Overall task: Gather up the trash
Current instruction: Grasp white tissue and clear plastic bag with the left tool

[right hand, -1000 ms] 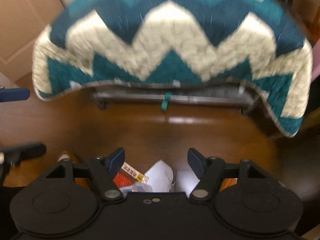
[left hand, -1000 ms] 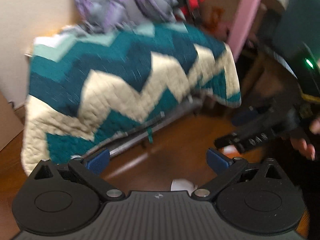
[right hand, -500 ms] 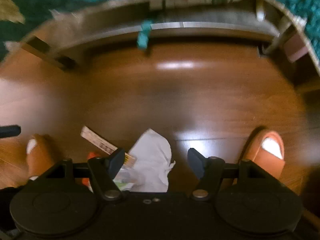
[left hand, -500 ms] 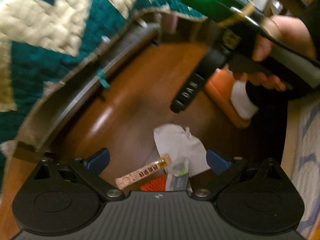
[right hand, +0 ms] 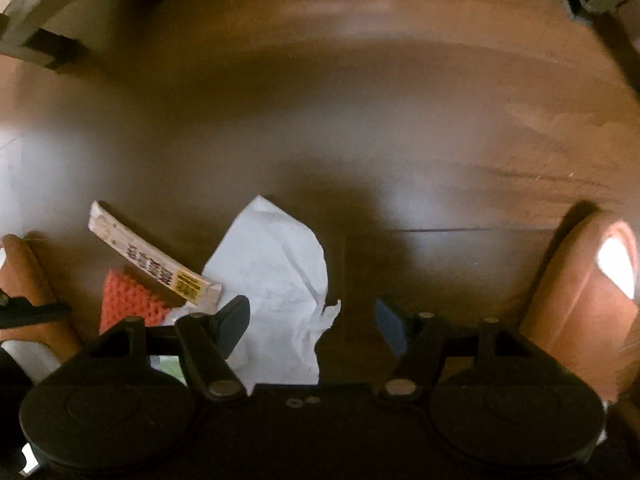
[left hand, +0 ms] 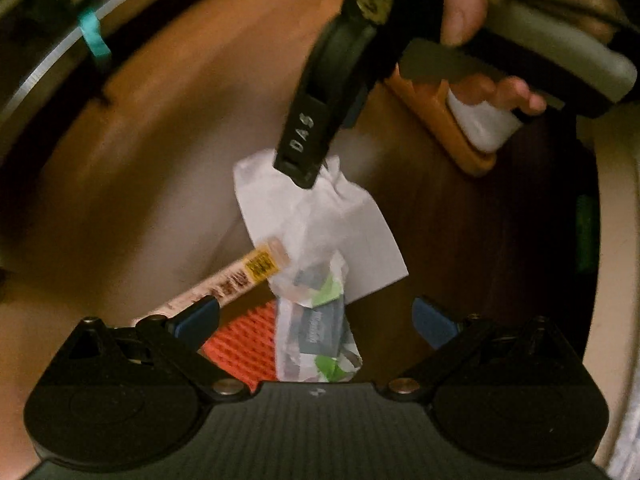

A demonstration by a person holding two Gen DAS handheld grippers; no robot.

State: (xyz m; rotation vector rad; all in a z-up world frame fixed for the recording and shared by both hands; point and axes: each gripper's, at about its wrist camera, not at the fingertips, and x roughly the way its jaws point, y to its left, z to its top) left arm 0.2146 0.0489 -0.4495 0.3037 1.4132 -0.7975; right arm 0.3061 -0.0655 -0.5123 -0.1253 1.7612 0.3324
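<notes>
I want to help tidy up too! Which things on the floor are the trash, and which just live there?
Trash to collect:
- white paper
- stick packet
- orange wrapper
- clear plastic wrapper

Just lying about:
- orange slipper
- wooden floor
- metal frame with its teal tie

A lived-in room at home, seen at floor level

A glossy brown wooden floor (right hand: 360,120) carries household litter: a crumpled white tissue (right hand: 276,276), a printed paper stick sachet (right hand: 156,268) and a plastic wrapper (left hand: 320,328). The person's orange slippers (right hand: 576,300) over white socks stand beside it, and a grey metal furniture frame (left hand: 44,68) runs along the edge.
</notes>
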